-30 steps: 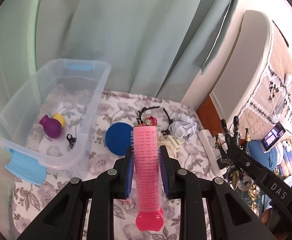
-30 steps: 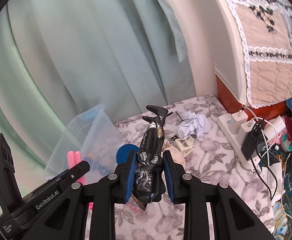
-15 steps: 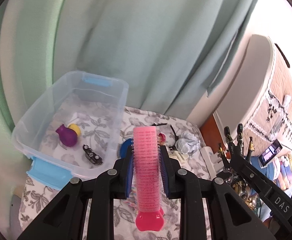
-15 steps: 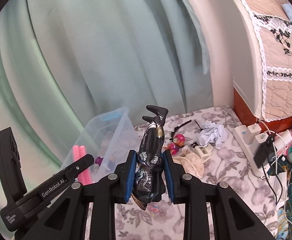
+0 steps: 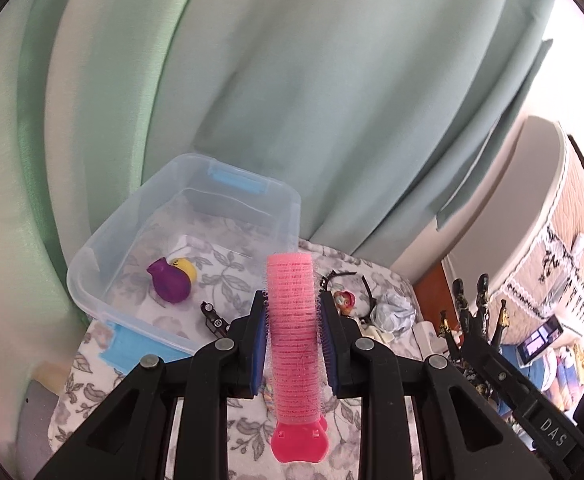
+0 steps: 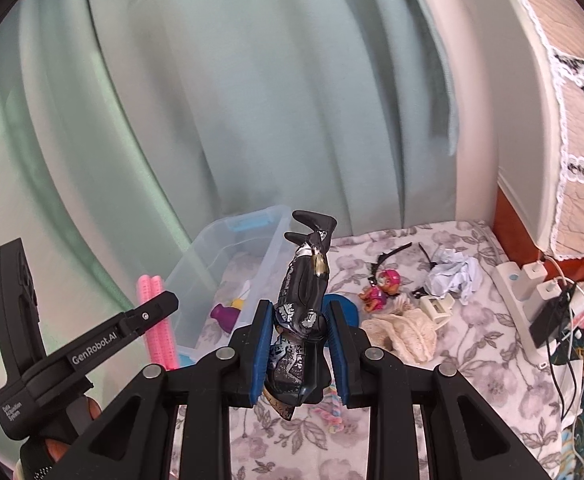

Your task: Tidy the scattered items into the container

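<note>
My left gripper (image 5: 293, 312) is shut on a pink hair roller (image 5: 293, 344) that stands upright between the blue pads. The clear plastic container (image 5: 180, 320) with blue latches lies ahead and to the left; a purple and yellow toy (image 5: 170, 282) and a small black clip (image 5: 214, 318) rest inside. My right gripper (image 6: 299, 316) is shut on a black figurine (image 6: 303, 292), its booted legs pointing up. In the right wrist view the container (image 6: 228, 256) sits ahead left, with the left gripper and roller (image 6: 152, 304) beside it.
On the floral cloth (image 6: 471, 360) lie a pink toy pup (image 6: 381, 286), a black headband (image 6: 391, 254), crumpled paper (image 6: 453, 276), a cream knitted piece (image 6: 407, 330) and a blue disc (image 6: 345, 308). A power strip with chargers (image 6: 531, 292) lines the right edge. Green curtains hang behind.
Both grippers have risen and shifted left, so the container now shows nearer the middle of the left wrist view. Their holds on the roller and the figurine are unchanged.
</note>
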The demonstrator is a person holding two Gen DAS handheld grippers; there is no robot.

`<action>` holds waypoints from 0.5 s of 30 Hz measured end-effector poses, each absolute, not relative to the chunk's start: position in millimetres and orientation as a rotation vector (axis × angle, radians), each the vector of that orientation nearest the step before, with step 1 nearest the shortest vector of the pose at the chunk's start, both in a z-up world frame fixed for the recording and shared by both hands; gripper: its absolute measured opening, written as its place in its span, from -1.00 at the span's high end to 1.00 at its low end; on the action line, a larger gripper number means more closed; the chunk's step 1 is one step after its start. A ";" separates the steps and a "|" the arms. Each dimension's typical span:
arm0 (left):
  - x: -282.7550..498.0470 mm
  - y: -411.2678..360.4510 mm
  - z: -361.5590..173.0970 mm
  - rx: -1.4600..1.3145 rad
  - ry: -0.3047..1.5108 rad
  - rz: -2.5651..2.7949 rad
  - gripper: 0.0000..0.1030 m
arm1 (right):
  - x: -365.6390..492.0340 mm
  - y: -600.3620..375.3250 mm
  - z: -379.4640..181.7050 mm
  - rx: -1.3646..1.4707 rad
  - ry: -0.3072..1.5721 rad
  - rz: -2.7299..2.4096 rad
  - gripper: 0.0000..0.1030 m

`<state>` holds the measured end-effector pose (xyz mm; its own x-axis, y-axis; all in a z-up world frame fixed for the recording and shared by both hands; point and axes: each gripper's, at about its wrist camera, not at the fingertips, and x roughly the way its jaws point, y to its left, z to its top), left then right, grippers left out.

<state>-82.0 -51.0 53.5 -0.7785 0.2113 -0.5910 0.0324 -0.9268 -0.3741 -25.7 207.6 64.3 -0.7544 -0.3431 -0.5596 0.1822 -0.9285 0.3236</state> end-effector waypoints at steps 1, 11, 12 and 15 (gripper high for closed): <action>-82.3 -54.1 53.5 -1.002 -0.573 2.821 0.51 | -26.5 204.3 63.9 0.928 -0.356 -2.674 0.44; -87.6 -86.7 54.5 -0.971 -0.662 2.830 0.51 | -36.5 166.6 65.0 0.936 -0.274 -2.634 0.44; -88.3 -90.3 54.0 -0.969 -0.670 2.832 0.51 | -38.2 162.5 64.8 0.936 -0.267 -2.629 0.44; -90.8 -100.9 51.4 -0.970 -0.698 2.836 0.51 | -42.0 149.2 63.7 0.942 -0.238 -2.612 0.44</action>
